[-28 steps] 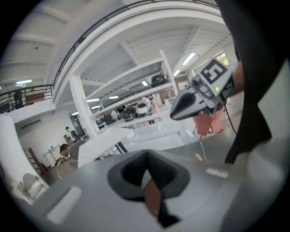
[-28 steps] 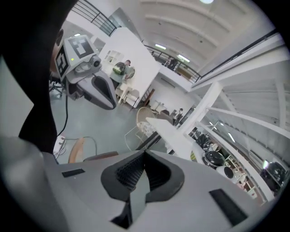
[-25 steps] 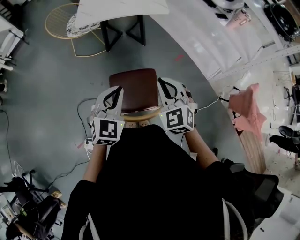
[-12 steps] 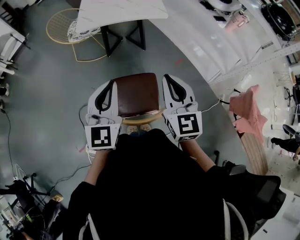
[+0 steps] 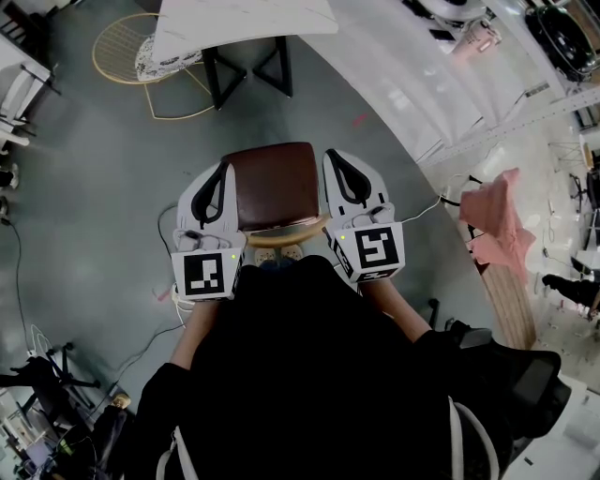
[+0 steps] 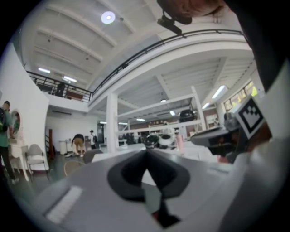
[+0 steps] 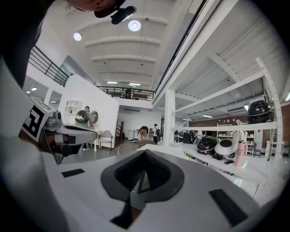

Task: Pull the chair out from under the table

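Note:
The chair (image 5: 274, 185) has a brown seat and a curved wooden back and stands on the grey floor, clear of the white table (image 5: 239, 19) at the top of the head view. My left gripper (image 5: 223, 169) lies along the seat's left side and my right gripper (image 5: 336, 157) along its right side. Both point away from me, marker cubes facing up. In the left gripper view the left gripper (image 6: 146, 152) has its jaws together with nothing between them. The right gripper (image 7: 144, 152) looks the same in its own view. Both look out level across the hall.
A gold wire chair (image 5: 141, 52) stands left of the table's black legs (image 5: 246, 66). A long white curved counter (image 5: 422, 84) runs down the right side. A pink cloth (image 5: 492, 220) hangs at the right. Cables (image 5: 169, 281) lie on the floor beside my left arm.
Both grippers have risen toward the camera and rolled flat, so their marker cubes now face up. The chair stays in place. Little has changed in the last half second.

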{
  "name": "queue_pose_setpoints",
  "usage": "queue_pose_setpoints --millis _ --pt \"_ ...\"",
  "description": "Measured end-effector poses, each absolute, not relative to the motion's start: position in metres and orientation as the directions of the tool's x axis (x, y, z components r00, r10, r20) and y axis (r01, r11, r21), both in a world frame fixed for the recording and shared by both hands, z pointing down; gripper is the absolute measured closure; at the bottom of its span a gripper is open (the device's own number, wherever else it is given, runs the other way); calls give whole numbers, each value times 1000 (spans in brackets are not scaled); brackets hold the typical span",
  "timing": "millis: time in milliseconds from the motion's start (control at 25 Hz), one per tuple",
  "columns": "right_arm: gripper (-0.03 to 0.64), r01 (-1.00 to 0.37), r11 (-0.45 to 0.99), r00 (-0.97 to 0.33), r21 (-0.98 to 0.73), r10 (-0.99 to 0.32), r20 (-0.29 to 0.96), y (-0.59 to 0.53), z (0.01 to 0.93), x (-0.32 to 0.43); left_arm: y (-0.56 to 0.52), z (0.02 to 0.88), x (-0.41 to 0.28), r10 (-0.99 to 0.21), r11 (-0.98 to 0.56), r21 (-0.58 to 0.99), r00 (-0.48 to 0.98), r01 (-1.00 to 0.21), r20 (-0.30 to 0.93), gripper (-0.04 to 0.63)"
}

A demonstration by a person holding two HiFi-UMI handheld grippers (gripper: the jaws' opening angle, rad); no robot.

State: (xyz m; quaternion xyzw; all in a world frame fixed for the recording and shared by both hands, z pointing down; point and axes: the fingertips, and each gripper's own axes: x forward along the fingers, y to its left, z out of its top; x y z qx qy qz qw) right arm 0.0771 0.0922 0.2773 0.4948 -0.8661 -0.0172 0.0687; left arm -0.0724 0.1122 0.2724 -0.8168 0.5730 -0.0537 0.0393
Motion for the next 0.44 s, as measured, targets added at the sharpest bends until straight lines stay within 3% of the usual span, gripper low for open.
queue_pose_setpoints --millis 440 --pt "597 -857 506 -495 96 -861 120 91 284 77 109 272 -68 -938 -346 -102 345 -933 26 588"
